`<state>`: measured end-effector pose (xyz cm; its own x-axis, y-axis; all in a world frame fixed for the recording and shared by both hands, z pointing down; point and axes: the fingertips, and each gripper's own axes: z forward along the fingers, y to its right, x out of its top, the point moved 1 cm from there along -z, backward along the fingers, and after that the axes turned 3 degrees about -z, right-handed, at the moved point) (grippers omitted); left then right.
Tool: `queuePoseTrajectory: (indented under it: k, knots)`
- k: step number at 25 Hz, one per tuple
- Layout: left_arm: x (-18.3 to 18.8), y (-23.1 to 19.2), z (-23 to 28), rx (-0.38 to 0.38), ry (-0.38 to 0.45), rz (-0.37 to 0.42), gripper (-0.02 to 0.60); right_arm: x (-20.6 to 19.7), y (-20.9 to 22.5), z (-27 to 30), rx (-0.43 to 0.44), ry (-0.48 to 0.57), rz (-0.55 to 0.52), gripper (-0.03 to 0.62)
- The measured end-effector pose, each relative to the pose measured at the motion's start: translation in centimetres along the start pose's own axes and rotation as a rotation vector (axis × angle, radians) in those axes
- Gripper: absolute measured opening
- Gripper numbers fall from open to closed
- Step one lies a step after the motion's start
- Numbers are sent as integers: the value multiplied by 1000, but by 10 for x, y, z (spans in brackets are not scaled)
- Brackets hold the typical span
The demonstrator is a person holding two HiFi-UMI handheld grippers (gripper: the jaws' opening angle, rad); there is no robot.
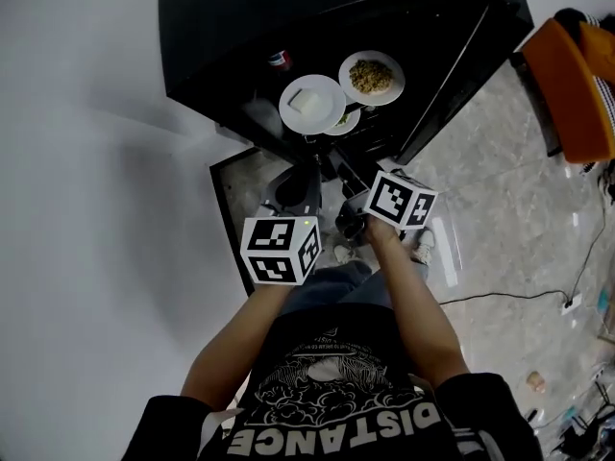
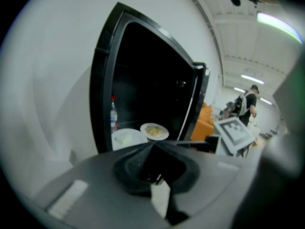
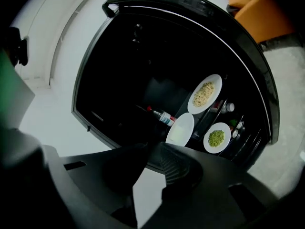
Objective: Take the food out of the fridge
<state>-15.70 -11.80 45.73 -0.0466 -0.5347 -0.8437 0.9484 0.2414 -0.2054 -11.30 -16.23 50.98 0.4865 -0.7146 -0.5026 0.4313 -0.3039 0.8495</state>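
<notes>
Ahead of the left tool (image 2: 152, 145) and the right tool (image 3: 155, 144), both closed up and empty, an open black fridge (image 3: 190, 6) is seen. Inside it, apart from both tools, are set a white plate of yellowish grains (image 3: 205, 93), a white plate with a pale block (image 3: 180, 130) and a white plate of green bits (image 3: 217, 138).

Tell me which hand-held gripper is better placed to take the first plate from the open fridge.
Probably right. The right hand-held gripper is held nearer the fridge than the left hand-held gripper, and the white plate lies straight ahead of its shut jaws.
</notes>
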Motion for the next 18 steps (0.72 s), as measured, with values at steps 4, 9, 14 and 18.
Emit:
queuePoseTrajectory:
  k: [4, 9, 14, 18]
  knots:
    - [0, -8, 10, -23, -9, 31, 3, -7, 23, 19, -5, 32, 100, 86]
    - [0, -15, 21, -48, -22, 61, 3, -14, 53, 39, -22, 79, 228, 114]
    - [-1, -21, 27, -58, -28, 70, 2, -18, 69, 56, -19, 94, 307, 132]
    - [-2, -24, 28, -61, -27, 77, 3, -20, 75, 70, -8, 95, 361, 132]
